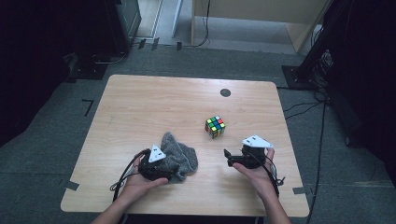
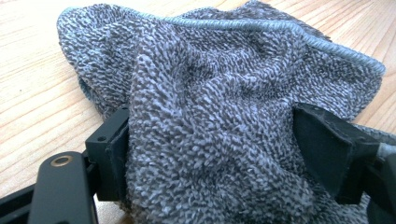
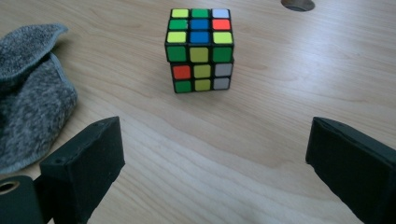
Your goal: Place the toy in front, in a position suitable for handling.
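Note:
A crumpled grey terry cloth [image 1: 181, 155] lies on the wooden table [image 1: 140, 102] near the front left. My left gripper [image 1: 166, 169] lies at its near side. In the left gripper view the cloth [image 2: 210, 93] bulges between the two widely spread jaws of that gripper [image 2: 210, 154], touching both pads without looking pinched. A scrambled colour cube [image 1: 215, 126] stands right of the table's centre, its top layer slightly twisted. My right gripper [image 1: 227, 157] hovers in front of the cube, pointing toward it, open with nothing between its jaws. In the right gripper view the cube [image 3: 200, 51] stands ahead of that gripper [image 3: 215, 154].
A small dark round hole [image 1: 225, 92] sits in the tabletop behind the cube. The cloth's edge [image 3: 32, 93] lies to the left in the right gripper view. Cables and dark stands line the floor around the table.

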A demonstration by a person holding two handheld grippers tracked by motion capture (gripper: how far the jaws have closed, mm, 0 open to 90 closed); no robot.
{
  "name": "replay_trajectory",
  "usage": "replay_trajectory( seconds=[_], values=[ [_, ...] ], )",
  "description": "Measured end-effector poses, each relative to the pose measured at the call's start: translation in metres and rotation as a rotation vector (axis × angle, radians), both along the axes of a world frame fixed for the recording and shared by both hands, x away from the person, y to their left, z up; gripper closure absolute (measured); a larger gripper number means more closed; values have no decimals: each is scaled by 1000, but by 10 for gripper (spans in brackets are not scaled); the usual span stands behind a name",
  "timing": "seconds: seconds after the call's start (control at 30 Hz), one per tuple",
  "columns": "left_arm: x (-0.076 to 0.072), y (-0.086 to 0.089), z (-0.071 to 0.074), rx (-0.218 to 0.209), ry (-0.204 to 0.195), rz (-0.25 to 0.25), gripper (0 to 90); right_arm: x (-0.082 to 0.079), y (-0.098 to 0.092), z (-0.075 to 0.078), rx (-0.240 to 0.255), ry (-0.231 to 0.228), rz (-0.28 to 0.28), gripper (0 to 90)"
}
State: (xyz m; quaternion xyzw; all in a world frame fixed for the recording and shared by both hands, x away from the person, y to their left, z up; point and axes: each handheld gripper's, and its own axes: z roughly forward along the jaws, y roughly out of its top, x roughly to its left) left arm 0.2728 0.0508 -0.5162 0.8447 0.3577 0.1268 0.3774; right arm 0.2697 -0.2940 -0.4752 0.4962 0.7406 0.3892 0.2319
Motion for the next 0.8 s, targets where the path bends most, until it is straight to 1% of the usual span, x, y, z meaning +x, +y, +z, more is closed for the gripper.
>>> replay_trajectory(
  seconds=[0.13,0.2,0.23,0.37,0.43,0.47,0.5,0.53,0.7,0.8],
  values=[
    [0,0,0,0,-4,1,197,12,10,-2,12,6,10,41],
    [-1,0,-1,0,-4,2,196,15,13,-3,15,8,9,41],
    [-1,0,-1,-1,-4,1,195,21,17,-5,21,5,9,42],
    [0,0,-1,-2,-4,1,195,30,23,-7,29,11,7,43],
    [-1,0,-1,-1,-5,1,195,32,24,-7,28,9,7,43],
    [-1,0,-1,-1,-5,1,195,37,26,-9,31,12,-1,42],
    [-1,0,-1,-1,-5,1,195,37,26,-9,31,12,-1,42],
    [-1,0,-1,-1,-5,1,195,42,27,-10,38,16,-6,42],
    [-1,0,-1,-1,-5,1,195,49,29,-15,37,15,-12,42],
    [-1,0,-1,-1,-5,1,195,55,31,-24,24,26,-16,42]
  ],
)
